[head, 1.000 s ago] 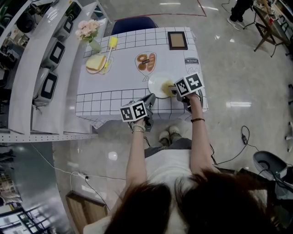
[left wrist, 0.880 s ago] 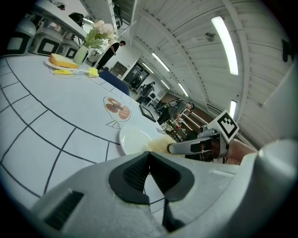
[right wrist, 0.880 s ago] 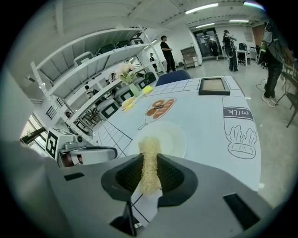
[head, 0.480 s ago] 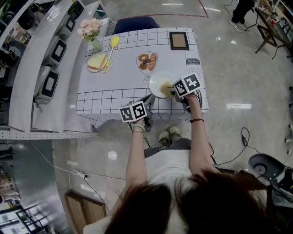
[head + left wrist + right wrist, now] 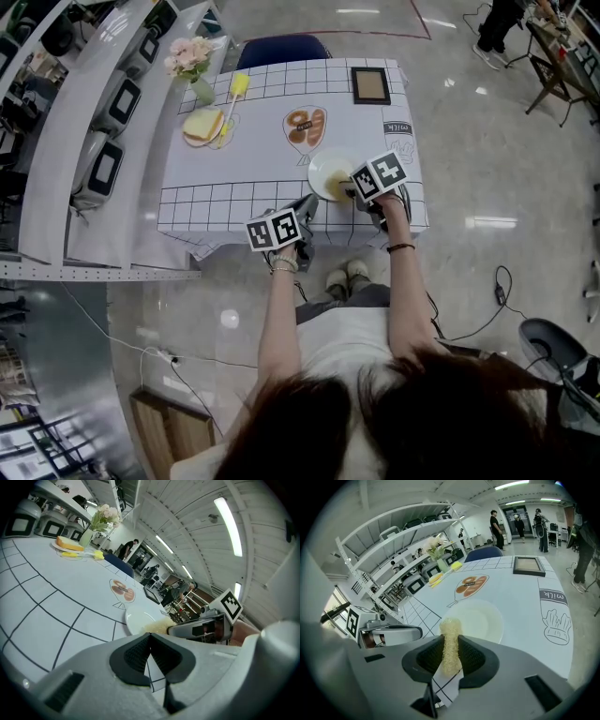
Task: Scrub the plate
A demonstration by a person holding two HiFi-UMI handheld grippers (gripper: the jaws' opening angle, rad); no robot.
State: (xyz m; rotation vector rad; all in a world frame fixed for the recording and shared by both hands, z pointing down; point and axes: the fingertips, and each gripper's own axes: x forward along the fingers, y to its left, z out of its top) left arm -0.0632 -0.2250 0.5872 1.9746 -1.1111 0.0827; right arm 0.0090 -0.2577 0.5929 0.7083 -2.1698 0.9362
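Note:
A white plate (image 5: 330,173) lies near the front right of the checked tablecloth (image 5: 216,159); it also shows as a pale disc, the plate (image 5: 480,619) and the plate (image 5: 139,618). My right gripper (image 5: 451,654) is shut on a yellow mesh scrubber (image 5: 450,641), whose tip reaches the plate's near rim. In the head view the right gripper (image 5: 358,192) sits at the plate's right edge. My left gripper (image 5: 149,654) is shut with nothing in it, and the left gripper (image 5: 302,211) hovers at the table's front edge, left of the plate.
At the far left stand a flower vase (image 5: 190,62), a yellow brush (image 5: 232,94) and a plate with bread (image 5: 202,127). A picture frame (image 5: 370,85) lies at the far right. Printed drawings mark the cloth. Shelving (image 5: 66,141) runs along the left side.
The right gripper with the scrubber has shifted slightly left and onto the plate's right edge. The left gripper has stayed at the table's front edge.

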